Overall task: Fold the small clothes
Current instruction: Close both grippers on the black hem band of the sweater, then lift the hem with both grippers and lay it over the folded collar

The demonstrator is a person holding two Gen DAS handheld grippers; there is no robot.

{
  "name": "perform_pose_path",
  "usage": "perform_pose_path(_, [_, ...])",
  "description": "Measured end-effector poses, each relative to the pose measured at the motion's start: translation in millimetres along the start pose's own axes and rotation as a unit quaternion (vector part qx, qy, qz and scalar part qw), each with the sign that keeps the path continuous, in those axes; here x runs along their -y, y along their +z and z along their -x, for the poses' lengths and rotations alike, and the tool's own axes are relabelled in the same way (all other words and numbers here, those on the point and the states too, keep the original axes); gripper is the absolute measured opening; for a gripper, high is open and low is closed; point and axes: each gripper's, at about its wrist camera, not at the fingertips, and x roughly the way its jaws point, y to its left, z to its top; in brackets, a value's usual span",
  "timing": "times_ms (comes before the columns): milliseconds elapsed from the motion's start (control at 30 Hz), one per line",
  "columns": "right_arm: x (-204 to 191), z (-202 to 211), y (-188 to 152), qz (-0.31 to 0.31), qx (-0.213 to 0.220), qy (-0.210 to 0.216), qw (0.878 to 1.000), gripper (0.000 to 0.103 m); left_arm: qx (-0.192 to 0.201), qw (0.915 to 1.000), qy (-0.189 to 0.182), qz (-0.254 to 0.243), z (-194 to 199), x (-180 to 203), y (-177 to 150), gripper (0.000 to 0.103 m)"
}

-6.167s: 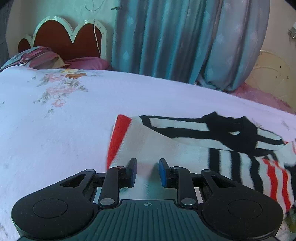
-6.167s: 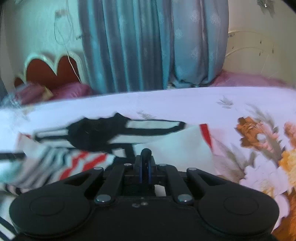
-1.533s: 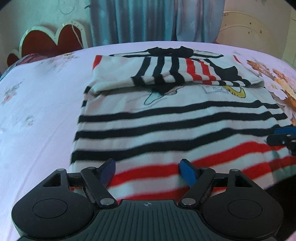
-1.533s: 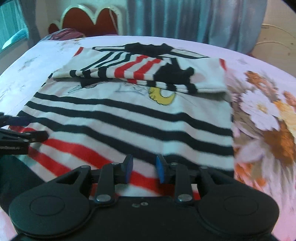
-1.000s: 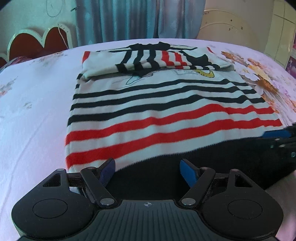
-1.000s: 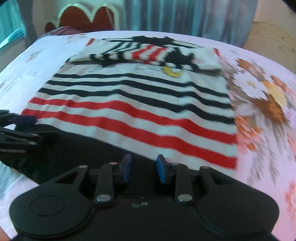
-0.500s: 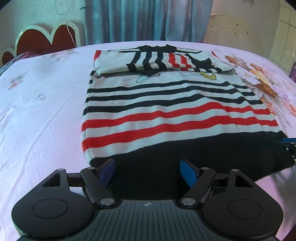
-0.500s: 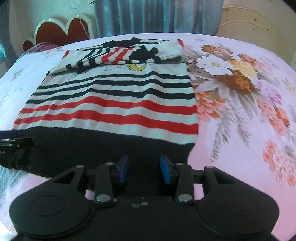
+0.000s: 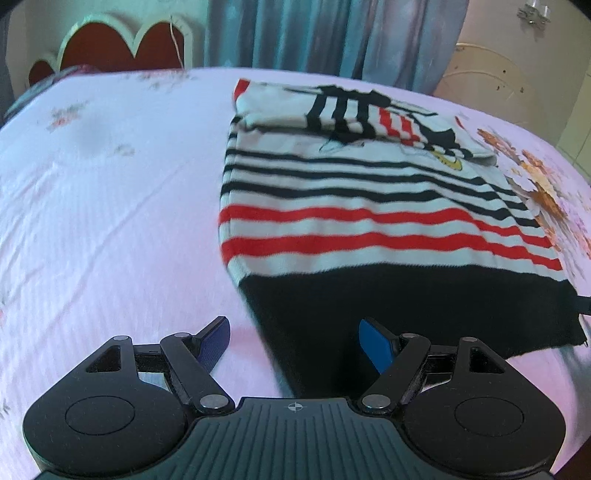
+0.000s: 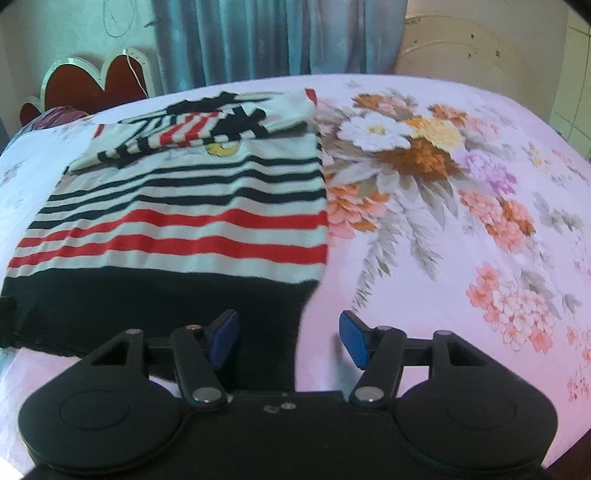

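Your striped sweater [image 9: 369, 221] is lying flat on the bed [image 9: 110, 221], sleeves folded across the chest up at 12 o'clock, the wide black hem nearest you. In the left wrist view it fills everything from 12 round to 3 o'clock, with bare pink sheet out at 9.

Your left gripper [image 9: 294, 343] is spread wide with nothing pinched. The hem's left corner runs down between the blue pads [image 9: 376, 345], but neither pad presses on it.

Your right gripper [image 10: 289, 338] has its jaws opening right now. The hem's right corner sits between them, just beside the left pad, and isn't clamped as far as you can see. The sheet's big flower print [image 10: 424, 155] spreads from 1 to 4 o'clock in that view.

A scalloped red headboard [image 9: 110, 48] sits at 11 o'clock, and blue curtains [image 9: 314, 33] hang at 12.
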Motion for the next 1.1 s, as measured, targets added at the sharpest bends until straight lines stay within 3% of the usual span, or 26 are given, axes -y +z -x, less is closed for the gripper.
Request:
perform_pose_path(100, [6, -8, -1, -0.021, -0.012, 0.014, 1.0, 0.058, -0.012, 0.9998, -0.015, 0.007, -4, -1, -3, 0.076])
perform_pose_path(200, [4, -17, -3, -0.033, -0.032, 0.035, 0.998, 0.047, -0.015, 0.9996, -0.024, 0.008, -6, 1, -3, 0.075])
perform_pose_path(267, [0, -19, -4, -0.027, -0.036, 0.036, 0.998, 0.044, -0.013, 0.9996, -0.025, 0.01, -6, 2, -3, 0.058])
perform_pose_path(333, [-4, -20, -2, -0.02, -0.04, 0.039, 0.998, 0.03, -0.013, 0.9994, -0.03, 0.012, -7, 2, -2, 0.033])
perform_pose_path(400, [-5, -22, 1, -0.025, -0.048, 0.052, 0.997, 0.018, -0.021, 0.9988, -0.043, 0.011, -9, 2, 2, 0.02])
perform_pose_path(467, [-5, -24, 3, -0.028, -0.058, 0.062, 0.996, 0.014, -0.028, 0.998, -0.056, 0.009, -10, 3, 6, 0.009])
perform_pose_path(633, [0, -24, 15, -0.042, -0.069, 0.089, 0.993, 0.01, -0.021, 0.9962, -0.084, -0.003, -6, 6, 20, 0.007])
perform_pose_path(733, [5, -16, 29, -0.061, -0.051, 0.113, 0.99, 0.01, 0.001, 0.9954, -0.095, 0.007, 1, 4, 39, 0.007])
perform_pose_path(900, [8, -8, 76, -0.073, -0.01, 0.133, 0.988, 0.01, 0.05, 0.9932, -0.104, 0.018, 5, 4, 89, 0.007])
perform_pose_path(1100, [7, -28, 139, -0.068, 0.032, 0.135, 0.988, 0.01, 0.09, 0.991, -0.098, 0.013, -16, 8, 150, 0.007])
